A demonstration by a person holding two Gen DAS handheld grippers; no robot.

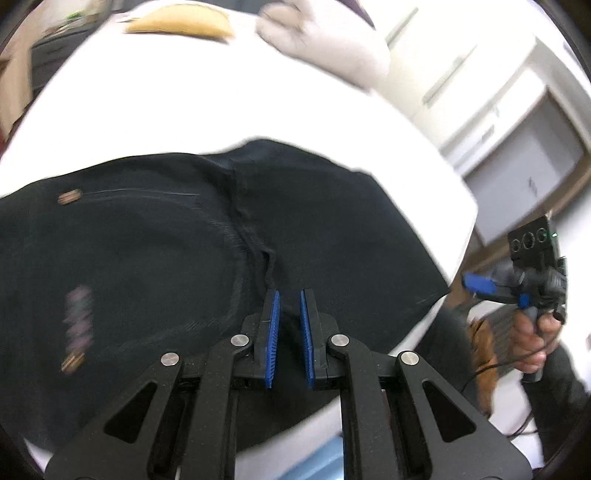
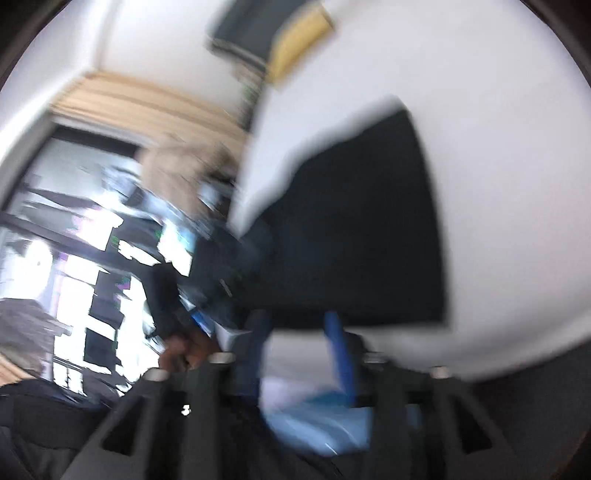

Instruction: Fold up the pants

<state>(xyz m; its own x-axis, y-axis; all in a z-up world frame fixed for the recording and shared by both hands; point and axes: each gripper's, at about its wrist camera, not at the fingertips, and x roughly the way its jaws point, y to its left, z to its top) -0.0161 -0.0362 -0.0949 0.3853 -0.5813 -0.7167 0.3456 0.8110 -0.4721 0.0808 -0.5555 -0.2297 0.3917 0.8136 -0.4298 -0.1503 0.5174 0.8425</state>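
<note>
Dark pants (image 1: 147, 240) lie spread on a white table (image 1: 184, 110), with a brown button and a pink label on the left part. My left gripper (image 1: 289, 314) sits low over their near edge. Its blue pads are nearly together, with a ridge of dark fabric running up between them. My right gripper (image 1: 480, 286), held in a hand, hangs off the table's right edge, away from the cloth. In the blurred right wrist view its fingers (image 2: 334, 343) stand apart with nothing between them, and the pants (image 2: 362, 240) lie ahead on the table (image 2: 480, 110).
A tan garment (image 1: 181, 24) and a pale garment (image 1: 325, 44) lie at the table's far side. White drawers (image 1: 498, 110) stand to the right. Something light blue (image 2: 321, 417) shows below the table's near edge.
</note>
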